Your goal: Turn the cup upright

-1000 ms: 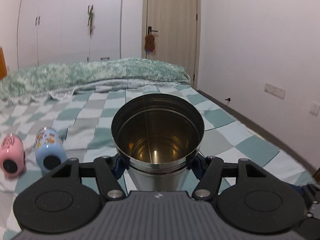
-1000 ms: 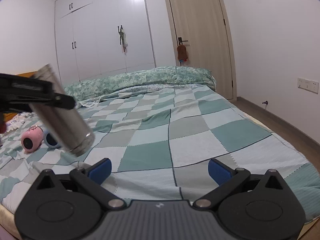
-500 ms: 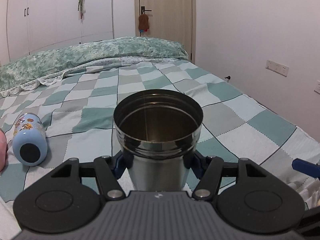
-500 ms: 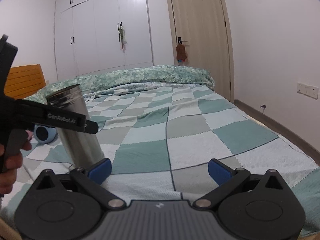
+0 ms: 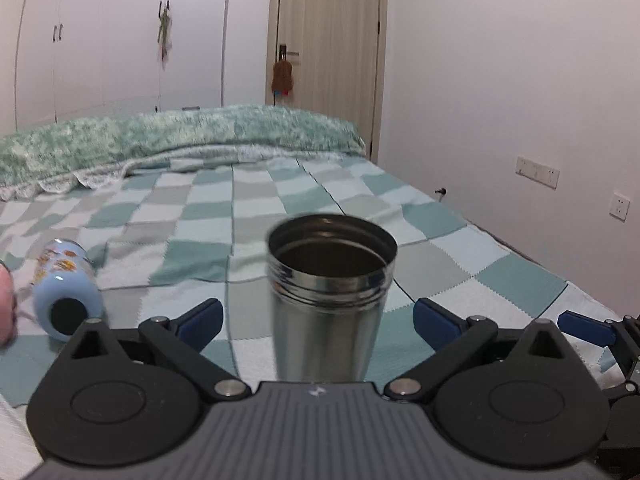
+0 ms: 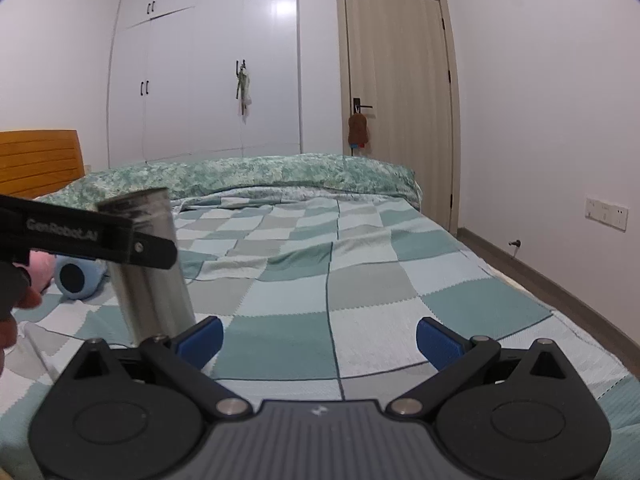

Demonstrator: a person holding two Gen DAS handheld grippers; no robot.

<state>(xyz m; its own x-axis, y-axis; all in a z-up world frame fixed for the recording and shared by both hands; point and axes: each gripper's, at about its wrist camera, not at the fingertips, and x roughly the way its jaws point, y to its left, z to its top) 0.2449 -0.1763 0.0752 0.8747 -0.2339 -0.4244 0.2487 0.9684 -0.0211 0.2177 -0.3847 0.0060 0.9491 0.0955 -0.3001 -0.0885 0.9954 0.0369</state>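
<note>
A stainless steel cup (image 5: 330,300) stands mouth up on the checked bedspread (image 5: 256,216), leaning a little. My left gripper (image 5: 318,320) is open, its blue pads apart from the cup on both sides. In the right wrist view the cup (image 6: 148,268) stands at the left, partly behind the left gripper's black arm (image 6: 88,238). My right gripper (image 6: 318,338) is open and empty over the bedspread (image 6: 360,280), to the right of the cup.
A light blue bottle (image 5: 66,294) lies on its side at the left, next to a pink one (image 5: 5,304) at the frame edge. A green quilt (image 5: 180,140) is bunched at the far end. The bed's right edge drops to the floor (image 6: 560,280).
My left gripper's jaws have opened and let go of the cup, which now stands on the bedspread. The left gripper has drawn back a little. The right gripper stays open.
</note>
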